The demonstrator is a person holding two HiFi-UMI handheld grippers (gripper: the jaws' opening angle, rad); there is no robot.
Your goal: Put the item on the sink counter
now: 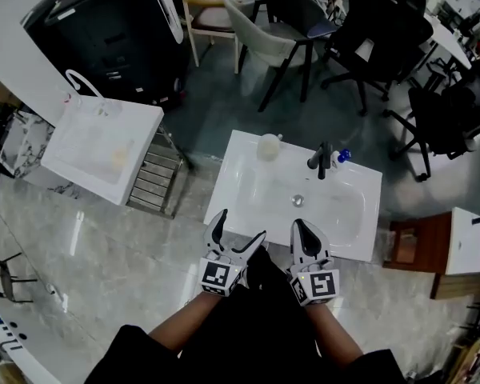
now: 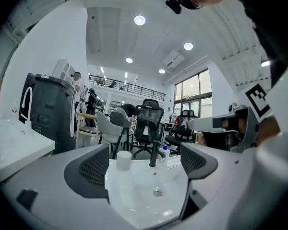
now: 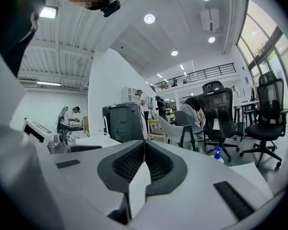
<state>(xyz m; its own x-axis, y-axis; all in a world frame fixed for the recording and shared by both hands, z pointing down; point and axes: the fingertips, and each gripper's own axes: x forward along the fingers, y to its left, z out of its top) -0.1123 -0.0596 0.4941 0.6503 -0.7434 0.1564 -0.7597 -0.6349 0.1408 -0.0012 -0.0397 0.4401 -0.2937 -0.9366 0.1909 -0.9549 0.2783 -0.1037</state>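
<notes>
Left gripper: jaws wide apart, empty, framing the white cup and faucet.
Right gripper: jaws pressed together, nothing held.
Head view alone: whole sink counter.

- The sink counter lies straight ahead of both grippers; its bowl is open, with only the drain at the bottom.
- 3 things stand along the back rim: a white cup at the back left corner, a black faucet near the middle, and a blue-capped bottle just beside the faucet on its right.
- The rim between cup and faucet is bare, as are the front rim and the right-hand strip.
- The left gripper has its jaws apart, with open air between them towards cup and faucet.
- The right gripper, jaws together, sits near it; the gap between the 2 is narrow.
- To the left, a second white counter on a metal rack stands apart from the sink, with bare floor between.
- Beyond the back rim, chairs stand across a strip of floor; a brown stand sits near the right side.
</notes>
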